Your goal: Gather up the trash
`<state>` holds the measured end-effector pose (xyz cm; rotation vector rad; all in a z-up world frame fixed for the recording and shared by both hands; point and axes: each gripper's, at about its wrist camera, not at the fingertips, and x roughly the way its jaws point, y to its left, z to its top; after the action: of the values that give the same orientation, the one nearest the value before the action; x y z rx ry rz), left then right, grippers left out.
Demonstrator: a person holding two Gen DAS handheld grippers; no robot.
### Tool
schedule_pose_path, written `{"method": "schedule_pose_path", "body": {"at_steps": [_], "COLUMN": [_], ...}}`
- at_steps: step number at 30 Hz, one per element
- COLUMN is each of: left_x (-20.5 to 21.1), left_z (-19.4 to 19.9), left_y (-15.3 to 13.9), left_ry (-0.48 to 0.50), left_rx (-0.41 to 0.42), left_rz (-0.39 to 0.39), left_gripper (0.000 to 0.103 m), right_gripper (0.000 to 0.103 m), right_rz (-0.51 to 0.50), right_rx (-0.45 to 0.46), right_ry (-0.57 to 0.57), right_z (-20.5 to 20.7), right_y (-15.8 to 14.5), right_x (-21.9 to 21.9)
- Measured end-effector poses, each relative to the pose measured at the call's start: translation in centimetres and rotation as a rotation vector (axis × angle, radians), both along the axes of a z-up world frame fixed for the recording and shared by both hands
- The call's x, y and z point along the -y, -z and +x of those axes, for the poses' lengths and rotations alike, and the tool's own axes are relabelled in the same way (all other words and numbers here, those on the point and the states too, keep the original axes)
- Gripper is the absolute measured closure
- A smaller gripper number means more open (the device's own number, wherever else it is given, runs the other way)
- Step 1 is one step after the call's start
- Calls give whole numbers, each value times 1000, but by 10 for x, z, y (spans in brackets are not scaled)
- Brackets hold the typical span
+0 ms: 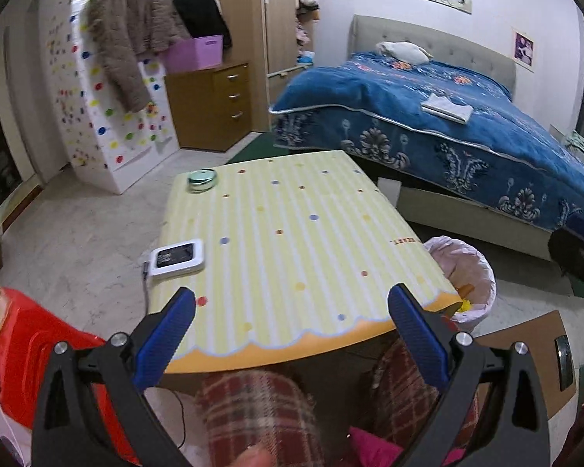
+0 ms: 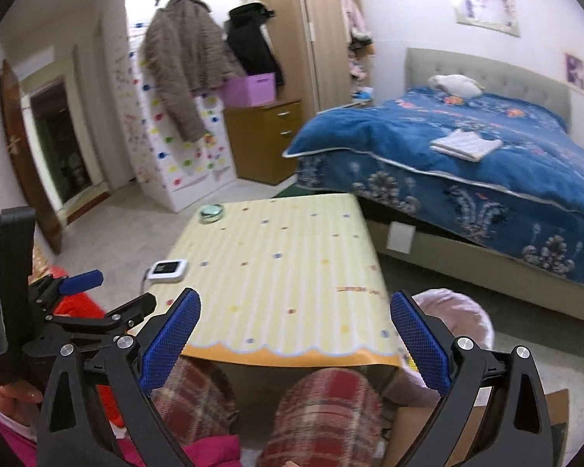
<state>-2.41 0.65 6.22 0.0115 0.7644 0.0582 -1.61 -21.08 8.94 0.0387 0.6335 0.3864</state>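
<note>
Both grippers empty, jaws spread wide: left gripper (image 1: 292, 307) at bottom centre of the left view, right gripper (image 2: 295, 313) at bottom centre of the right view. Left gripper also seen at lower left of the right view, side-on, jaws apart. Plaid knees (image 1: 253, 412) directly below, tucked under the near table edge.

Table (image 1: 292, 241) at frame centre, striped and dotted top. No loose scrap, wrapper or paper seen on it. Only a white device (image 1: 178, 257) at its left edge and a glass dish (image 1: 201, 179) at its far left corner; neither reads as trash, judged by looks.

Bin (image 1: 475, 272) at right of frame, just beside the table's right near corner, lined with a pale bag. Yellow and orange bits (image 1: 465, 299) visible inside, so some trash already collected.

Farther back, upper right: bed (image 1: 447, 116) with a folded white cloth (image 1: 445, 107) on it.

Judgement: table pass looks finished or nearly so. Floor under table hidden; remaining trash, if any, cannot be told.
</note>
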Motion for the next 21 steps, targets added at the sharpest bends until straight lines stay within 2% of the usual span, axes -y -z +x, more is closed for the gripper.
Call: {"method": "schedule_pose_path", "body": {"at_steps": [10, 21], "left_x": [-25, -29], "left_z": [-11, -9], "left_y": [1, 5], "left_ry": [-70, -70], "left_rx": [-9, -19], "left_rz": [-13, -21], "left_gripper": [7, 7], "right_gripper": [6, 6], "right_rz": [-36, -72], "right_rx": [8, 0], "right_ry": [-36, -14], "right_z": [0, 2], "right_y": [0, 5], "right_x": [-18, -20]}}
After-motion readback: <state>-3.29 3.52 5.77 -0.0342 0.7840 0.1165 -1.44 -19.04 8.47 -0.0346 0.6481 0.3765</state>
